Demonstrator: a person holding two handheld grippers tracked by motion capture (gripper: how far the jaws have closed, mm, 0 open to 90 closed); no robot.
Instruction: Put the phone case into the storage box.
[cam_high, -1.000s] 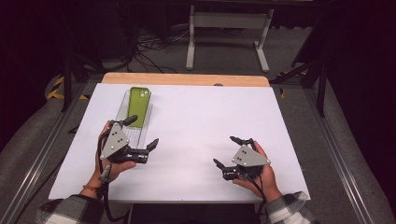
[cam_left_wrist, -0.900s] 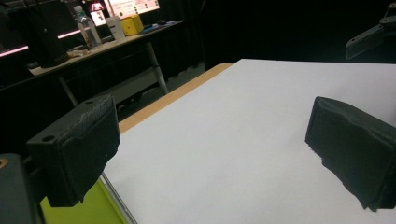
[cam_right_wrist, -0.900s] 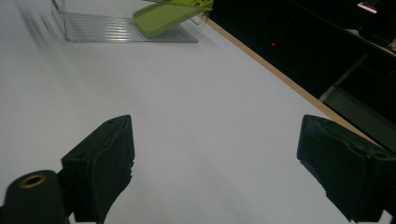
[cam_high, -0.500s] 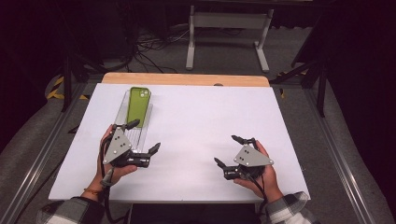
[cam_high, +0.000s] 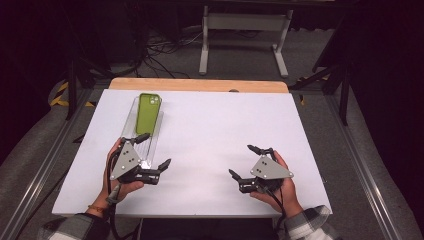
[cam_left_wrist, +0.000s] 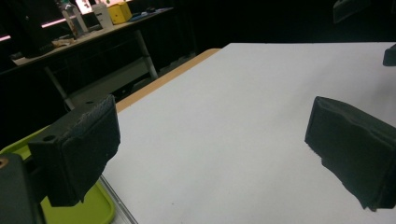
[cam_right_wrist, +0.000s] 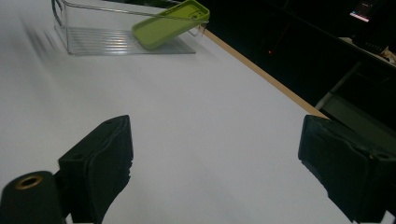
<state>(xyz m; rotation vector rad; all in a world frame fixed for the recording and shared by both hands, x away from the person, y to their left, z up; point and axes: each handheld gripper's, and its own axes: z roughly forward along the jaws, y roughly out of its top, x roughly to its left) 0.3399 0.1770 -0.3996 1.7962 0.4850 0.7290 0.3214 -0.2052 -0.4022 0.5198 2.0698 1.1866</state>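
Observation:
A green phone case (cam_high: 148, 112) lies tilted in a long clear plastic bin (cam_high: 129, 120) at the far left of the white table (cam_high: 215, 125). My left gripper (cam_high: 154, 149) is open at the bin's near end, one jaw over the bin's rim, nothing between the jaws. In the left gripper view the left gripper (cam_left_wrist: 215, 154) stands wide open, with the green case (cam_left_wrist: 88, 210) low at the left. My right gripper (cam_high: 241, 160) is open and empty at the near right. From the right gripper (cam_right_wrist: 219, 163), the case (cam_right_wrist: 169, 23) leans on the bin (cam_right_wrist: 93, 44) far ahead.
A wooden strip (cam_high: 200, 85) borders the table's far edge. Beyond it are a white metal stand (cam_high: 242, 30) and cables on the floor. A desk with bottles and a yellow box (cam_left_wrist: 116, 11) stands off to the side. Bare white surface lies between the grippers.
My left gripper has drawn back a little toward the near edge, along the bin. The right gripper has barely moved. Both stay open.

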